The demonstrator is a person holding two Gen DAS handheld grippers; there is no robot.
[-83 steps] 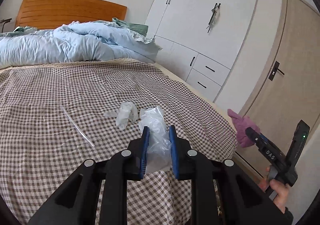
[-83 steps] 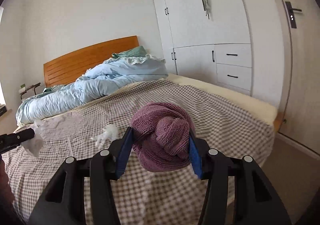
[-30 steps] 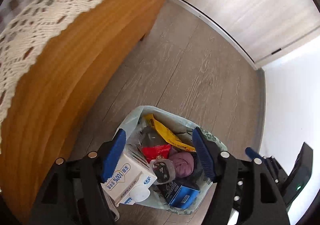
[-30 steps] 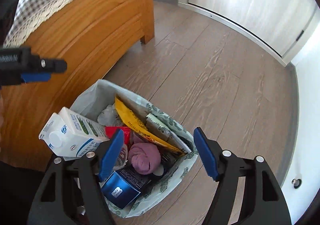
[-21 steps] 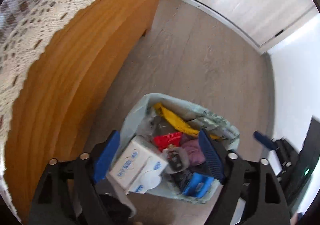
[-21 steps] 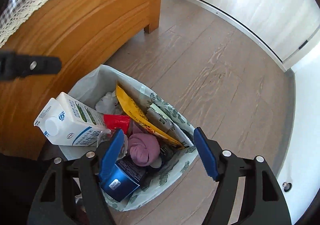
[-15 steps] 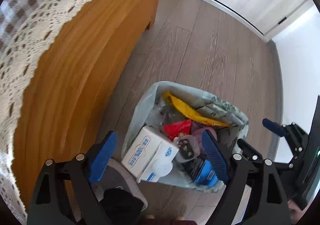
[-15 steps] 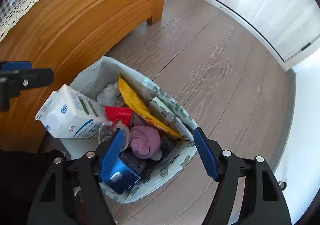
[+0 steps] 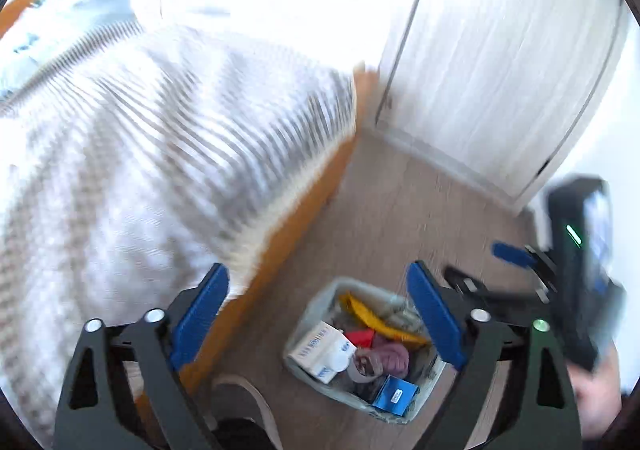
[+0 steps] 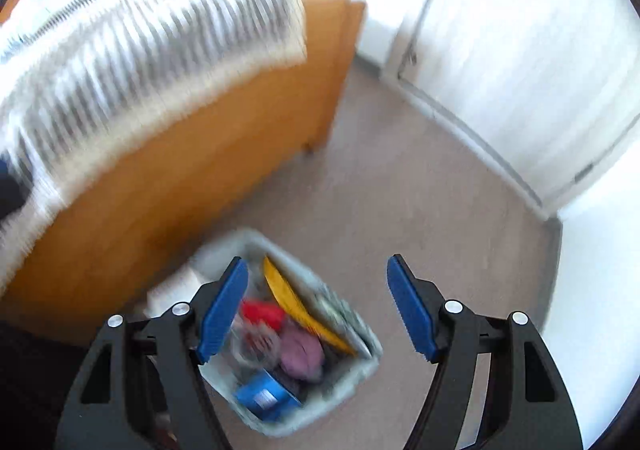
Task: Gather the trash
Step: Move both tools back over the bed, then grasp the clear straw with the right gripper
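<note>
While both views are smeared by motion blur, the main shapes read clearly enough.
Left gripper (image 9: pixel 318 314): blue ribbed pads on black angular arms, spread wide, nothing between them.
Right gripper (image 10: pixel 316 308): same blue pads and black frame, jaws wide apart and empty.
Trash bag (image 9: pixel 304 326): pale, thin plastic with a faint leafy print, mouth open, standing on the floor just beside the bed's footboard.
Bag contents: a boxy white milk carton (image 9: pixel 320 350) with a round cap, a long yellow flat packet (image 9: pixel 376 316), a red crinkled wrapper (image 9: pixel 362 337), a soft rolled purple cloth (image 9: pixel 394 356), and a small blue box (image 9: pixel 394 396), all packed touching one another.
Bed (image 9: pixel 120 153): checked cover with a lacy edge hanging over a smooth orange wooden footboard (image 10: pixel 160 185).
Floor (image 10: pixel 400 185): grey-brown wood-grain planks.
Door (image 9: pixel 500 69): pale, flat, with vertical grain.
</note>
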